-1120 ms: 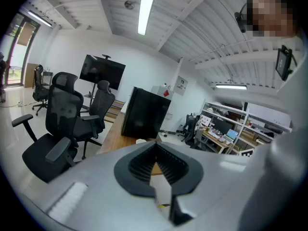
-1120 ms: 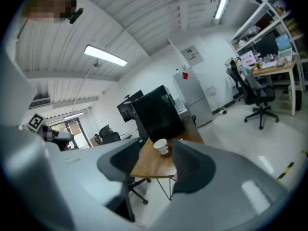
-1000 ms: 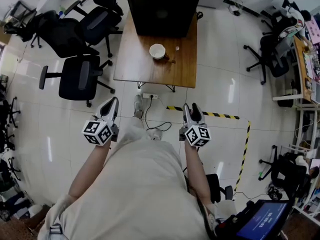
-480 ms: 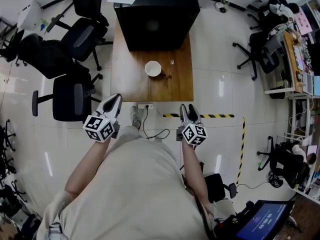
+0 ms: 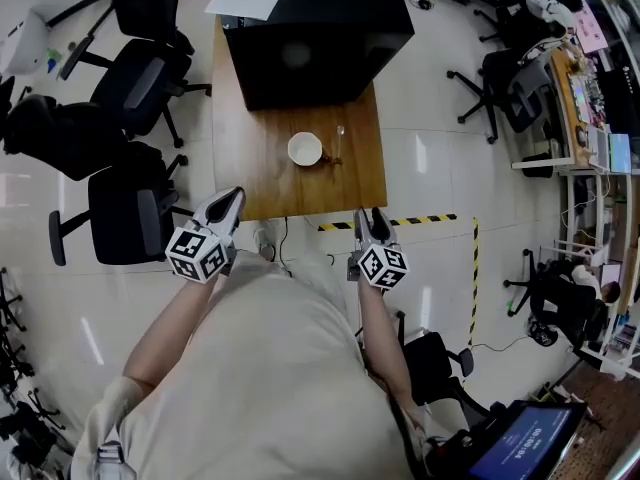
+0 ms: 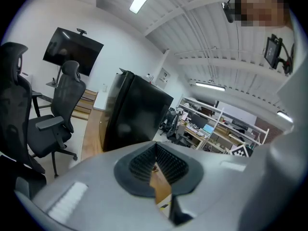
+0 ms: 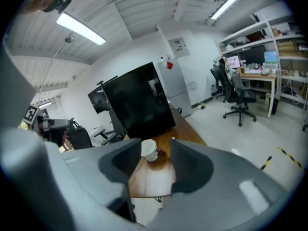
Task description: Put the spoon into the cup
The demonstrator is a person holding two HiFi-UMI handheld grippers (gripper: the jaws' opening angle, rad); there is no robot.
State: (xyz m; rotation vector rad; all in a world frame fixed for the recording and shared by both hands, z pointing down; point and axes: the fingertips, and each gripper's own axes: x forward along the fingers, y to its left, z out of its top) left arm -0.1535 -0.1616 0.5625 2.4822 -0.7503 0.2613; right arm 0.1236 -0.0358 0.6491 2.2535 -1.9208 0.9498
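Observation:
A white cup [image 5: 305,149] stands on the wooden table [image 5: 265,183], in front of a big black box [image 5: 315,33]. The spoon [image 5: 338,144] lies on the tabletop just right of the cup. Both grippers hang in the air short of the table's near edge. My left gripper [image 5: 229,206] is shut and empty; through its jaws [image 6: 155,153] only a sliver of table shows. My right gripper [image 5: 368,224] is open, its jaws have just been closing slightly, and nothing is between them. In the right gripper view the cup [image 7: 148,149] shows far off between the open fingers [image 7: 156,147].
Black office chairs [image 5: 125,208] [image 5: 150,78] stand left of the table, more chairs [image 5: 505,88] at the right. A cable and power strip [image 5: 265,236] lie on the floor under the table's near edge. Yellow-black tape [image 5: 400,221] marks the floor.
The person has walked toward the table: it and the cup now lie much closer to both grippers. Both grippers stay held out in front, side by side.

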